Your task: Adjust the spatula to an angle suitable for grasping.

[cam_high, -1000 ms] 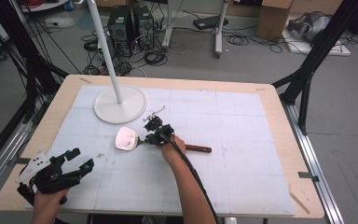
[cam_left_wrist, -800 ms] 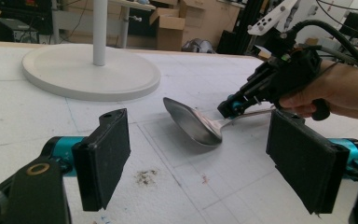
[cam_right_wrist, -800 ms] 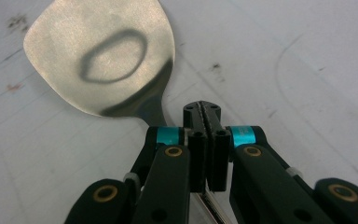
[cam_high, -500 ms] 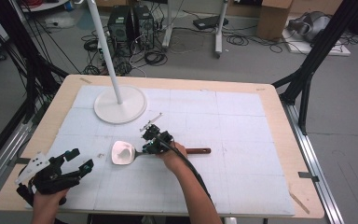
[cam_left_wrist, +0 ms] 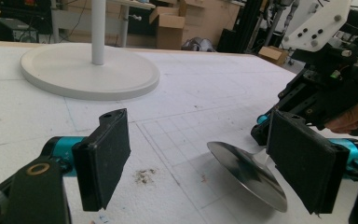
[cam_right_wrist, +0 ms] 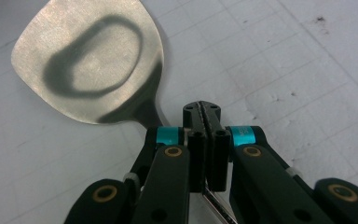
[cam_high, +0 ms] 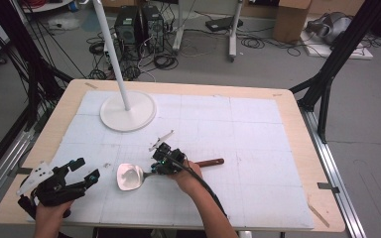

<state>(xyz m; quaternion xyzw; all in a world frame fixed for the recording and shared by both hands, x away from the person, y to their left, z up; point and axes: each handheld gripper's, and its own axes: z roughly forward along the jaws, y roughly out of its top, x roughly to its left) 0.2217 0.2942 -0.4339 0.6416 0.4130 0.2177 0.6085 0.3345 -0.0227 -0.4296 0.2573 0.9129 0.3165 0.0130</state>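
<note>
Right gripper (cam_high: 166, 161) sits near table centre, jaws closed flat on the spatula's (cam_high: 129, 177) metal neck; in the right gripper view the pads meet with the thin shank pinched between them (cam_right_wrist: 204, 154). Blade (cam_right_wrist: 88, 63) points to about 8 o'clock from the gripper in the high view, wooden handle (cam_high: 210, 162) trails toward 3 o'clock behind the hand. In the left gripper view the blade (cam_left_wrist: 247, 173) looks tilted with its near edge low; whether it touches the mat (cam_high: 258, 148), cannot tell.

Left gripper (cam_high: 77, 173) waits at the table's 8 o'clock corner, jaws wide apart, holding nothing. Blade lies at its 3 o'clock, near, not touching; in its own view the right pad (cam_left_wrist: 303, 163) stands in front of the blade's edge.

Lamp base (cam_high: 127, 110) at 11 o'clock of the spatula, well apart. No obstacle.

Step in hand, as I judge it: moving the spatula toward the left gripper, likely a handover.

Doing it well:
- Grip is on a narrow shank, so the blade may swing; keep the wrist level, move slowly.
- Keep the blade edge off the mat to avoid snagging.
- Left jaws should take the neck or blade flat-on, square to the metal.
- Release the right only once the left is firmly closed.
</note>
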